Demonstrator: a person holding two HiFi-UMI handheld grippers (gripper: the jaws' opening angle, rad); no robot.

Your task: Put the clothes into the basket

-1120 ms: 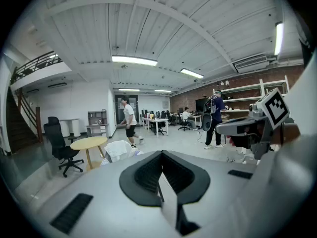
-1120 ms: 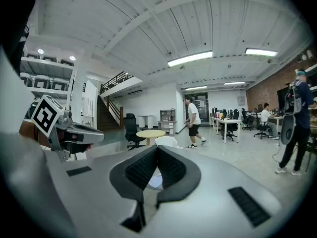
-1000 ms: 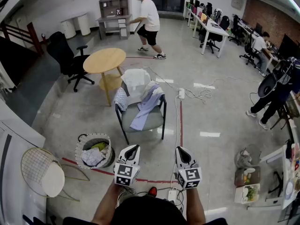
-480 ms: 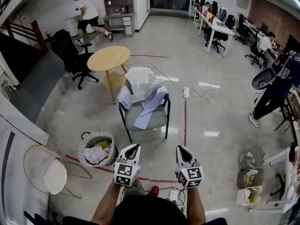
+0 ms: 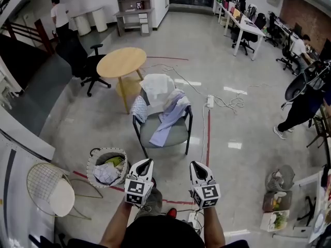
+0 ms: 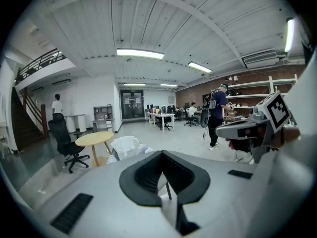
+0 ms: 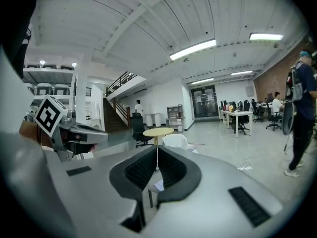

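The left gripper (image 5: 146, 164) and the right gripper (image 5: 195, 165) are both held pressed together, with nothing between the jaws, and are aimed at the chair (image 5: 178, 134), well apart from it. The clothes (image 5: 168, 110) are draped over its back and seat (some pieces already lie in the basket (image 5: 90, 167), near on the left). The jaws are best spread before the chair is reached. One garment should be pinched at a bunched fold, lifted clear of the frame, and only then carried over.
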